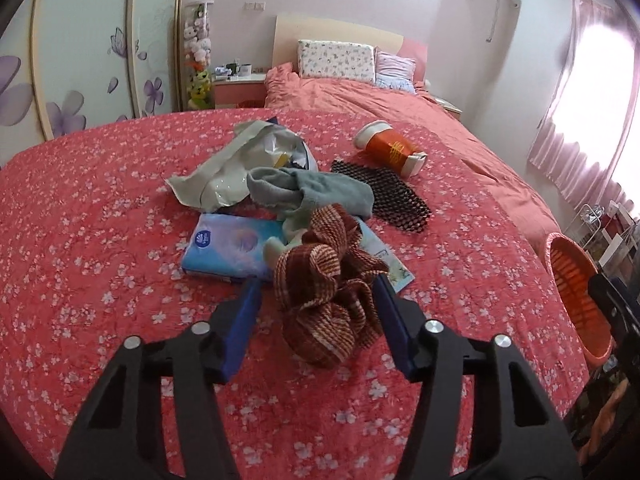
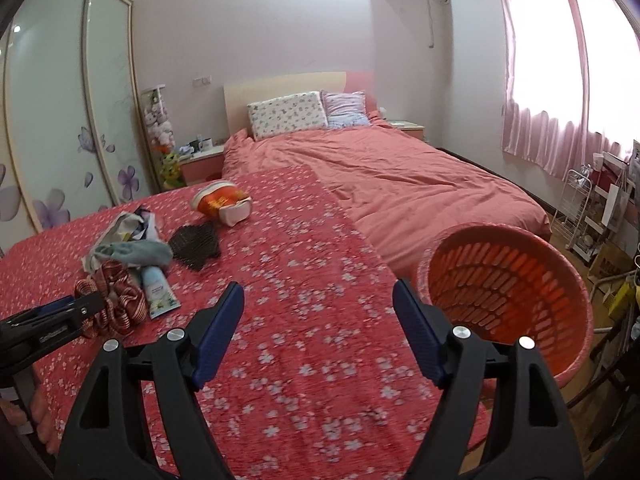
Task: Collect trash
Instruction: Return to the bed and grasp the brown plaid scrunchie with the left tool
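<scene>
Two views were examined, left wrist first. The left gripper [image 1: 316, 292] points down at a pile of clutter on the flowered red bedspread [image 1: 100, 208]. Its blue jaws stand apart on either side of a crumpled brown-and-cream striped cloth [image 1: 324, 300]; the right pad lies at the cloth's edge, the left pad is clear of it, so no clamp is made. Judged purpose: straddling the nearest item before closing. Behind the cloth lie a blue tissue pack [image 1: 224, 250], a grey-blue rag [image 1: 312, 192], torn silvery wrapping [image 1: 224, 168], a black mesh sheet [image 1: 384, 196] and a tipped orange container with white ends [image 1: 390, 148]. The orange basket [image 1: 576, 280] sits at the bed's right edge, well apart from the pile.

Right wrist view: the right gripper [image 2: 318, 312] is spread wide and empty above bare bedspread [image 2: 304, 280]. The basket [image 2: 508, 292], slatted and seemingly empty, stands just beside its right jaw, probably kept close to receive trash. The striped cloth [image 2: 120, 300] appears far left, with the left gripper [image 2: 86, 306] at it and a flower-printed tube [image 2: 160, 292] touching its side.
</scene>
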Tool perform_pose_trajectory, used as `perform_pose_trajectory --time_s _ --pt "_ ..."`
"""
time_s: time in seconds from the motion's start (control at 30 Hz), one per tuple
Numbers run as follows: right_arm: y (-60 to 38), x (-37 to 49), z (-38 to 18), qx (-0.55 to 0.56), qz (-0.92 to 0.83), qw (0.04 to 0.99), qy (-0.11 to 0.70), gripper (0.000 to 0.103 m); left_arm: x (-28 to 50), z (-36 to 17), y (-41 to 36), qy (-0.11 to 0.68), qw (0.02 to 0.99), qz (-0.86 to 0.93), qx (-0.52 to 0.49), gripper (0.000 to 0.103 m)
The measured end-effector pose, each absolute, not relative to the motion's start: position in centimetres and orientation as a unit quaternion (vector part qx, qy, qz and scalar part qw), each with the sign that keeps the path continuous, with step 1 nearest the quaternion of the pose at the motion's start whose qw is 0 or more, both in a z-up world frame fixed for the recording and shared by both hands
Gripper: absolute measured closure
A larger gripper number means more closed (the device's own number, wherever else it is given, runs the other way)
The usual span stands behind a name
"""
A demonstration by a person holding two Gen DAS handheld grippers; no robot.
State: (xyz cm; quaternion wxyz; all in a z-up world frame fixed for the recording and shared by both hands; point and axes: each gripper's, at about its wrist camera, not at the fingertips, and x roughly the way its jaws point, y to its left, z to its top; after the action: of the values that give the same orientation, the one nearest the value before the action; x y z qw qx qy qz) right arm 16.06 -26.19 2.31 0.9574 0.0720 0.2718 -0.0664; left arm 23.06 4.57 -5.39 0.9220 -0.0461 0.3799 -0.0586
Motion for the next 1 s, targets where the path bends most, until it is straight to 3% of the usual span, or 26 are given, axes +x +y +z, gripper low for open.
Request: perform_pose_trajectory --time_s 0.23,0.47,0.63,1.0 --pt "-25.2 16.2 1.9 0.065 -0.058 0.956 0.28 0.027 24.2 -5.9 4.7 0.387 0.918 -0.066 -0.059 0.069" --pt "-24.3 16.3 1.8 0.059 -0.048 0.956 0.284 0.027 24.4 -6.2 5.1 0.388 0.917 -0.071 -0.064 0.073" --pt "-23.6 16.3 1.8 0.054 -0.04 0.956 0.285 0.027 23.9 -6.0 5.3 0.38 0.919 -0.081 -0.064 0.084" --pt "-21.8 16.9 1.8 0.046 -0.021 0.956 0.289 0.027 22.0 -3.4 8.1 0.34 0.934 -0.075 -0.078 0.085"
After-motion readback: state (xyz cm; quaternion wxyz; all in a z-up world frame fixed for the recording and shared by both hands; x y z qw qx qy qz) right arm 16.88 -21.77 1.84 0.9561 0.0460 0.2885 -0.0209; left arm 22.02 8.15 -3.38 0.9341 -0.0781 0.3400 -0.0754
